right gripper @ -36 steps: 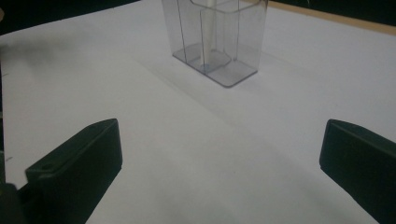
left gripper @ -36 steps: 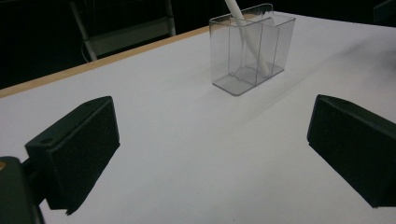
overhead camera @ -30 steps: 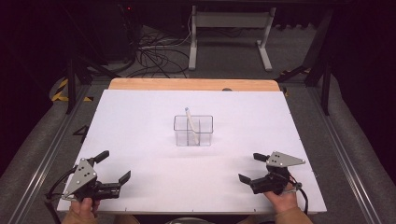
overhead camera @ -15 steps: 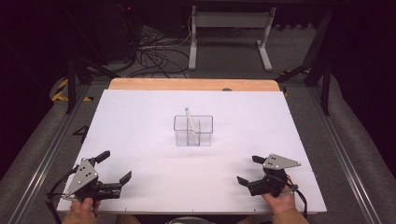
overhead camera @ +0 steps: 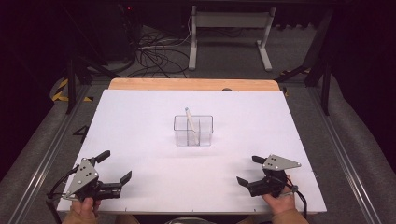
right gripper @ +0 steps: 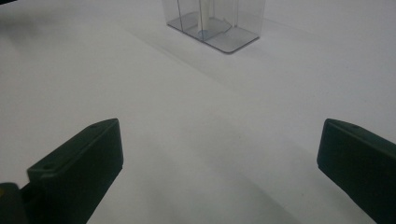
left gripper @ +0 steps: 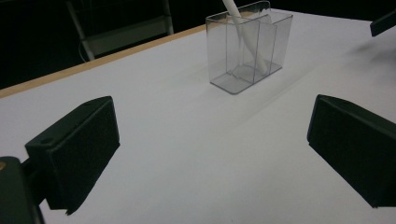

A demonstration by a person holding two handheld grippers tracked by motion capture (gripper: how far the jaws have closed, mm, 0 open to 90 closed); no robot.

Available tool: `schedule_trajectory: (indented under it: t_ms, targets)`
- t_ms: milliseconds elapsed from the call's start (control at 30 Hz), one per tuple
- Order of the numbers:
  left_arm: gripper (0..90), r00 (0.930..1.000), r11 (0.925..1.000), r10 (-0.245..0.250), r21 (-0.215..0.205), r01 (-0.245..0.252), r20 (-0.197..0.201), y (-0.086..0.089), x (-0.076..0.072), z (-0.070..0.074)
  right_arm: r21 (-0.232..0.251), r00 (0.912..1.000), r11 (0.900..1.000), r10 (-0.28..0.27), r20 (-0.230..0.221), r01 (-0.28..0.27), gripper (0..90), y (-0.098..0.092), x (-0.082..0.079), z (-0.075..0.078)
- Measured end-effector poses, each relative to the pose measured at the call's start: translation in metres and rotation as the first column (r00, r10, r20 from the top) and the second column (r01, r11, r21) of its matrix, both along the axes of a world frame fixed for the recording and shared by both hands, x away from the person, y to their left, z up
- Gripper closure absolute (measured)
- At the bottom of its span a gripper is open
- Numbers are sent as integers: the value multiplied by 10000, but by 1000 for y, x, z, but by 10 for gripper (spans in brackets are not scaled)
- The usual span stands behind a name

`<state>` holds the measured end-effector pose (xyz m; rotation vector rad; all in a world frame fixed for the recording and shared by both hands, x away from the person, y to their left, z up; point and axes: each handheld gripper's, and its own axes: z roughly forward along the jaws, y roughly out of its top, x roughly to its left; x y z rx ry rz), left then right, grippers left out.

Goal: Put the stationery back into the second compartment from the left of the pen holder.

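- Clear box [overhead camera: 193, 130] holding a white stick [overhead camera: 190, 122] stands at frame centre, untouched.
- Left gripper [overhead camera: 114, 166] and right gripper [overhead camera: 248, 170] wait at the lower corners, jaws spread, empty.
- Next move likely: reaching inward for the stick.

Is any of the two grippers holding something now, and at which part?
Nothing is held. The left gripper and right gripper are both open, apart from the clear box with the white stick.

Clear glossy plastic holder [overhead camera: 193, 130]; matt white tabletop [overhead camera: 140, 121].
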<state>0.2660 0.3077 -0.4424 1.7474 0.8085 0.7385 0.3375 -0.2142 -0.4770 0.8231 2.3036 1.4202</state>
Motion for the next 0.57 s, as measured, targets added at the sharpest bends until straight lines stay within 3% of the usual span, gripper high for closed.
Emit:
schedule_trajectory:
  t_ms: [567]
  targets:
    - [29, 10000, 10000, 28, -40, -28, -31, 0, 1, 0, 8, 10000, 10000, 29, 45, -29, 7, 0, -1, 0]
